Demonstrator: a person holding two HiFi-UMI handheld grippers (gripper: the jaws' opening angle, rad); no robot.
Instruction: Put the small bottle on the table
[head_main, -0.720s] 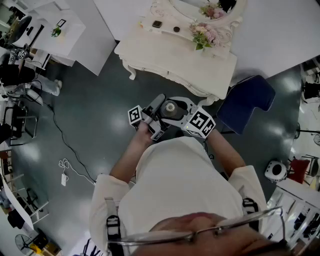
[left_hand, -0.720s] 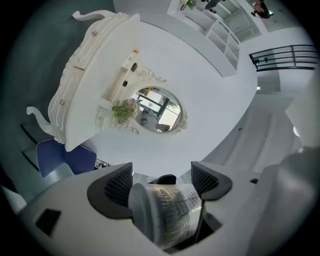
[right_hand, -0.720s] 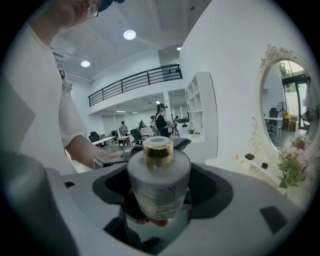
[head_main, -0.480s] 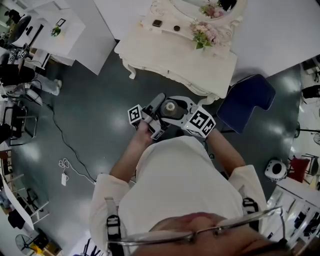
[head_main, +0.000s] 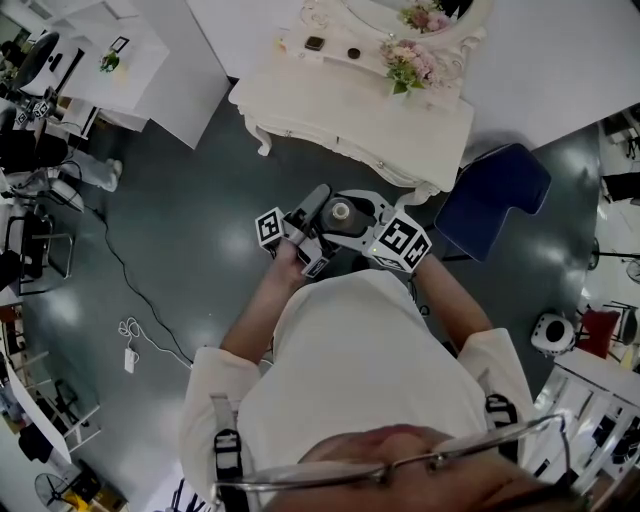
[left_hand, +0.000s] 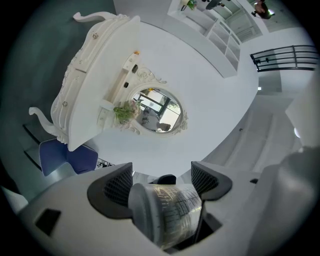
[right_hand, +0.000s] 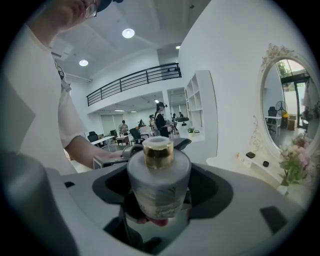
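Note:
The small bottle (head_main: 341, 212) is squat frosted glass with a gold cap, held in the air in front of my chest. In the right gripper view the bottle (right_hand: 159, 187) stands upright with my right gripper (right_hand: 160, 172) shut on its sides. In the left gripper view the bottle (left_hand: 167, 212) appears lying sideways, deep between the jaws of my left gripper (left_hand: 162, 181). The jaws stand wide beside the bottle's ends without visibly pressing on it. In the head view both grippers meet at the bottle, left gripper (head_main: 320, 205) and right gripper (head_main: 352, 204). The white dressing table (head_main: 340, 110) stands a step ahead.
On the dressing table are an oval mirror (left_hand: 157, 110), pink flowers (head_main: 408, 68) and two small dark items (head_main: 314, 44). A blue chair (head_main: 495, 200) stands at its right end. A cable (head_main: 130, 300) lies on the dark floor to the left. White desks and people are further off.

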